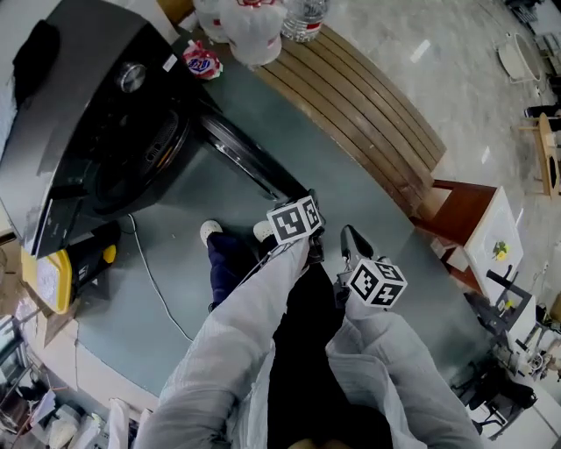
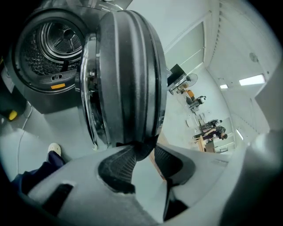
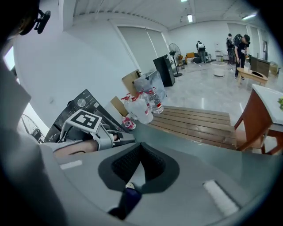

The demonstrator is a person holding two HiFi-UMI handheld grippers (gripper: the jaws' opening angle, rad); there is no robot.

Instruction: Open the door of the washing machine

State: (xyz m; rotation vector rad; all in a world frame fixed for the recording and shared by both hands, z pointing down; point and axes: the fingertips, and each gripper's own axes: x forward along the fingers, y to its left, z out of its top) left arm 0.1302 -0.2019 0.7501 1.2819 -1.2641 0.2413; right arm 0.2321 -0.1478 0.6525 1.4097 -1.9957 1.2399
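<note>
A dark grey washing machine [image 1: 79, 105] stands at the upper left of the head view. Its round door [image 1: 250, 162] is swung wide out, baring the drum opening [image 1: 140, 158]. My left gripper [image 1: 308, 198] is at the door's outer edge. In the left gripper view the door [image 2: 128, 75] shows edge-on, its rim pinched between the tips of my left gripper [image 2: 143, 152], and the drum [image 2: 57, 44] lies behind. My right gripper [image 1: 351, 238] hangs just right of the left one, apart from the door. In its own view the right gripper [image 3: 140, 148] has its tips together, with nothing between them.
A slatted wooden platform [image 1: 359, 114] runs behind the door, with plastic bags and a bottle [image 1: 250, 26] at its far end. A yellow box [image 1: 48, 281] and a white cable [image 1: 153, 272] lie left on the floor. A red-brown table [image 1: 465, 215] stands at right. My shoes [image 1: 210, 231] are below the door.
</note>
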